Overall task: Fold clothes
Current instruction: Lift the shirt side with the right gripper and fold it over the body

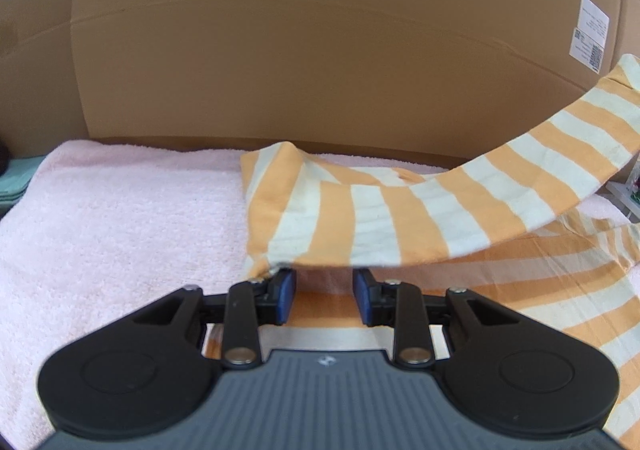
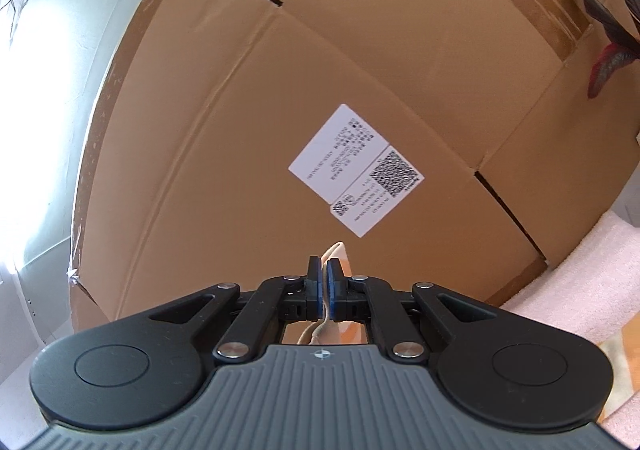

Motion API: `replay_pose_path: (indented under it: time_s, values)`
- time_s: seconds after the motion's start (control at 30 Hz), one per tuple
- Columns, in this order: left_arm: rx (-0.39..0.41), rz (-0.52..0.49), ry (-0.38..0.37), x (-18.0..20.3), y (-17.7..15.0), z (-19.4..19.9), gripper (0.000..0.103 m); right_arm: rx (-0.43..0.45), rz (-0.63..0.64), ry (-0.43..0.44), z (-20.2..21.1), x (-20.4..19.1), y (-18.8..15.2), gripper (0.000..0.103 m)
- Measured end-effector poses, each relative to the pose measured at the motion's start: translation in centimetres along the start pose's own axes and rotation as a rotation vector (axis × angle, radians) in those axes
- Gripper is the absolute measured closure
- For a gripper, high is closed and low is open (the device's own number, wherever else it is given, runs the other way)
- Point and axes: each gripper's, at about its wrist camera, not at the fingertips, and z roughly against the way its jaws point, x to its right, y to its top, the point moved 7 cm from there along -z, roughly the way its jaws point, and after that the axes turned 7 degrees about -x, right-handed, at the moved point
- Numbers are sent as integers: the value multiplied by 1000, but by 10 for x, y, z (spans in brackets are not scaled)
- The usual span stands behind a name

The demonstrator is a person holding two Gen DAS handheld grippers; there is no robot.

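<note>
Left gripper (image 1: 325,296) hovers low over the striped garment (image 1: 360,222), its jaws parted with nothing pressed between the blue pads (image 1: 286,300). Right gripper (image 2: 322,286) points level at the cardboard, its jaws clamped on a thin edge of the same cloth, which lifts away to the right in the left view. One orange-and-cream garment lies on one pink towel (image 1: 120,218). Behind stands a wall of cardboard boxes (image 1: 300,50) bearing one white label (image 2: 356,170).

left wrist: tilted down, close | right wrist: level | shared: cardboard box (image 1: 320,50)
</note>
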Motion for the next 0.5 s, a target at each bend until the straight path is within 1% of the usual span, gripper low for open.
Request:
replay_pose_path:
  time_s: [0.07,0.1,0.5]
  values:
    - [0,-22,-5,3,-1,1,65,1,-1,-5,2,4,0,99]
    - [-1,-31,-5,5,-1,0,65,2,-1,-8,2,5,1,99]
    - [-7,-127,-26,17,-3,-3,65,37,-20,-35,12,22,5,99]
